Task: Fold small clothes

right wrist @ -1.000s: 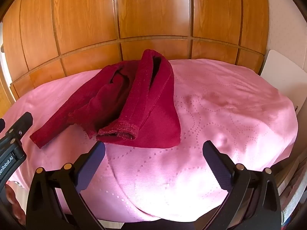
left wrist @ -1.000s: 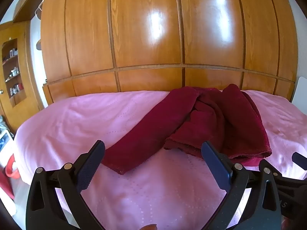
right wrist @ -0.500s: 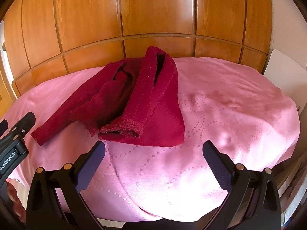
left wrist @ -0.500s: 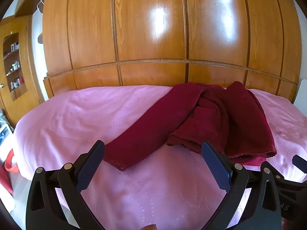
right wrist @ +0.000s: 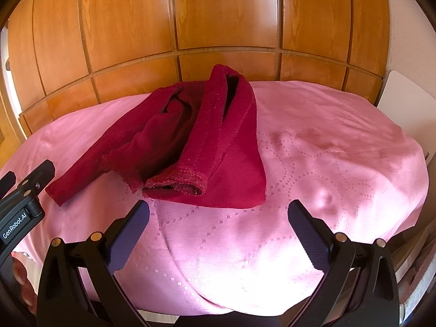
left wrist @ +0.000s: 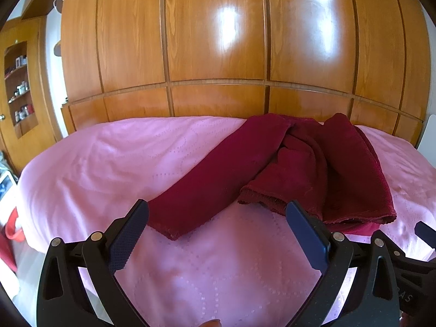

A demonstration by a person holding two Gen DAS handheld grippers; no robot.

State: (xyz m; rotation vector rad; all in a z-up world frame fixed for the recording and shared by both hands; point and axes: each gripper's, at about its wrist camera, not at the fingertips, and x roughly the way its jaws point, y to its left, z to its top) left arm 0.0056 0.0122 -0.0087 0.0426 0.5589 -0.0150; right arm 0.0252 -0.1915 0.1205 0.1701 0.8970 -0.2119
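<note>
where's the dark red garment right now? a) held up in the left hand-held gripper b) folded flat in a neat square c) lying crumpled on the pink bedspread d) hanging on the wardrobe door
c, the dark red garment lies bunched and unfolded on the pink bedspread, with both hand-held grippers open and short of it.

Left gripper (left wrist: 216, 222): black frame, dark blue textured pads, round silver screws.
Right gripper (right wrist: 218, 220): matching black frame, dark blue pads, silver screws.
Marking: white "GenRobot.AI" lettering on the left gripper's black body.
</note>
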